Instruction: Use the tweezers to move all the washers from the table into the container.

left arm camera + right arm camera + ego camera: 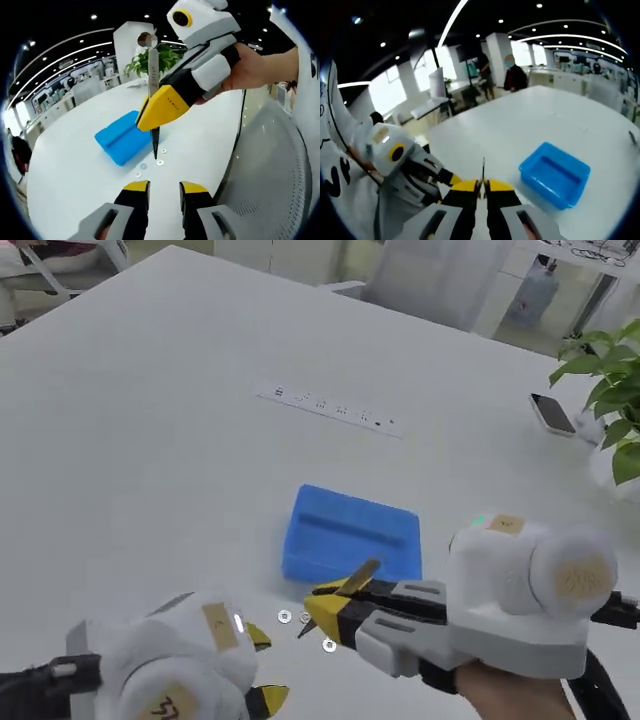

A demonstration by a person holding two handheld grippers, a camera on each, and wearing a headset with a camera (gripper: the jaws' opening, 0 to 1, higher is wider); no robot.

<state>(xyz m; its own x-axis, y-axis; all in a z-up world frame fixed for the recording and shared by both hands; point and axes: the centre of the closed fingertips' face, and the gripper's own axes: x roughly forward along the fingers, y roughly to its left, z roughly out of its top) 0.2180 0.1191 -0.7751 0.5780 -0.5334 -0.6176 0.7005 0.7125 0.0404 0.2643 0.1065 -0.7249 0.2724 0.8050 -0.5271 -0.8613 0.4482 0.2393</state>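
**Head view**
- Tweezers: your right gripper [332, 608] has its jaws clamped across the middle of the tweezers [365, 573]. They slant down to your left, with the tip low over the table [150, 450].
- Tweezer tips: too small here to tell whether they are wide or narrow.
- Washers: three washers [285, 616] lie on the table close around the tip, two just to its left and one just below it.
- Container: the blue container [350, 535] sits just beyond the tweezers.
- Left gripper: your left gripper [265, 670] is near the tip on its left side, jaws apart and holding nothing.
- Farther off: a power strip [330, 408] lies beyond the container. A phone [552, 413] and a plant [605, 380] are well off to the right.

**Left gripper view**
- Tweezers: they stand nearly upright in the right gripper's yellow jaws, point down.
- Tweezer tips: narrow, drawn almost to one point. You cannot tell whether they hold a washer.
- Washers: four lie scattered right by the point, between it and your left jaws.
- Container: just beside the point, past the washers.

**Right gripper view**
- Tweezers: a thin blade rises between your right jaws, which are closed tight on it.
- Container: ahead and to the right of the blade.
- Left gripper: beside the blade on the left.
- People [512, 75]: standing well beyond the table.
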